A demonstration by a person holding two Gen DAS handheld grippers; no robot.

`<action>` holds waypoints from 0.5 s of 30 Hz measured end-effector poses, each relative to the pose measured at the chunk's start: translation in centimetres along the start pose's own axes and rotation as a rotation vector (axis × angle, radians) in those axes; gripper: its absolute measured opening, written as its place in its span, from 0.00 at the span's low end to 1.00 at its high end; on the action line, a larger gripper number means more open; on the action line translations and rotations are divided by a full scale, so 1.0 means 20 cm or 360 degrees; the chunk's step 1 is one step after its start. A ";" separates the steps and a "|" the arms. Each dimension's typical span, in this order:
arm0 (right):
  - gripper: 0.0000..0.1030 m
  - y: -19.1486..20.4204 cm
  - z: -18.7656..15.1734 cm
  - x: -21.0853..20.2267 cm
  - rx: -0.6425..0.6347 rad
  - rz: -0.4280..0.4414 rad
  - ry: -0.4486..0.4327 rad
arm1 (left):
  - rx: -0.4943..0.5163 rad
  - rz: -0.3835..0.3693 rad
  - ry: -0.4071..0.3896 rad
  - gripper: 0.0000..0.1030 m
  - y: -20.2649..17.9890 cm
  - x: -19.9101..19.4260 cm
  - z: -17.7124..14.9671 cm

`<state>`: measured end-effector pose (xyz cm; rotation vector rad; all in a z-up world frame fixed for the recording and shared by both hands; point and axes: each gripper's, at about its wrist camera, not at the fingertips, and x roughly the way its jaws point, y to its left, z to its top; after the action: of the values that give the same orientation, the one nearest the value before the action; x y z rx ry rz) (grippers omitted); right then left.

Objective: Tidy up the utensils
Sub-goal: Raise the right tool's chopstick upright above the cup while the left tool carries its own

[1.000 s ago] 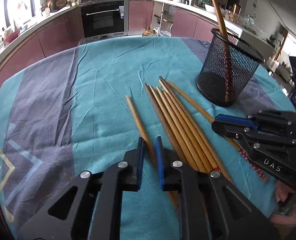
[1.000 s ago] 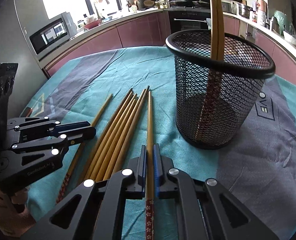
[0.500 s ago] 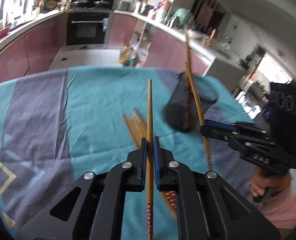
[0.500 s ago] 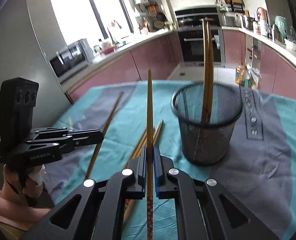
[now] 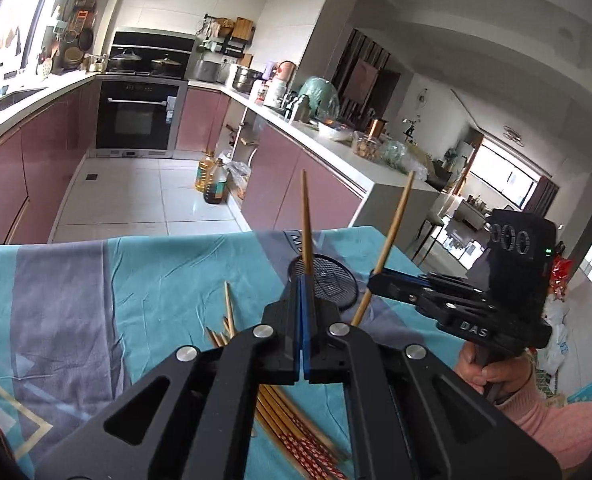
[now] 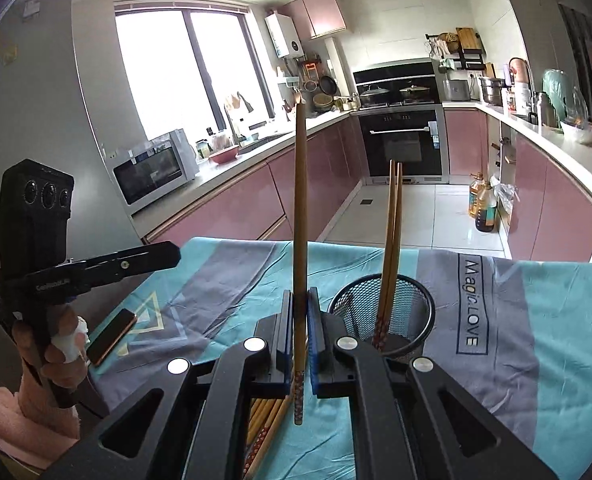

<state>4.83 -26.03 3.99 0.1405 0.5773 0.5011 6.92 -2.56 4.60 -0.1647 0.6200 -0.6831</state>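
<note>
My right gripper [image 6: 300, 294] is shut on a wooden chopstick [image 6: 300, 200] that stands upright between its blue pads, above the table. The black mesh cup [image 6: 355, 320] sits just right of it with two chopsticks [image 6: 391, 240] leaning inside. My left gripper [image 5: 301, 280] is shut with its pads touching and no wood between them; the stick [image 5: 305, 220] rising past its tips stands in the cup [image 5: 331, 284] behind. Several chopsticks [image 5: 280, 412] lie on the cloth under it. The right gripper [image 5: 375, 278] and its chopstick [image 5: 391, 248] show at the right there, the left gripper [image 6: 172, 254] at the left here.
A phone [image 6: 112, 336] lies on the teal and grey tablecloth [image 6: 555, 340] near the left hand [image 6: 56, 344]. The table's far edge is just beyond the cup. Behind it are pink kitchen cabinets, an oven and oil bottles [image 6: 483, 208] on the floor.
Both grippers rose from the cloth and tipped upward. The right one lifted its chopstick. The left one held a chopstick half a second ago; now none shows between its pads.
</note>
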 end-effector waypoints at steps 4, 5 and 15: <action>0.05 -0.01 -0.04 0.05 0.0025 0.0022 0.0058 | 0.0016 0.0118 0.0128 0.02 0.06 0.15 -0.06; 0.05 0.00 -0.06 0.06 0.0030 0.0025 0.0071 | 0.0025 0.0174 0.0183 0.06 0.08 0.21 -0.09; 0.05 0.00 -0.12 0.10 0.0037 0.0000 0.0130 | 0.0102 0.0504 0.0433 0.26 0.33 0.61 -0.25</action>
<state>4.89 -25.13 1.01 0.1426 0.6633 0.5019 14.91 -4.85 -7.53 0.0876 0.8622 -0.4200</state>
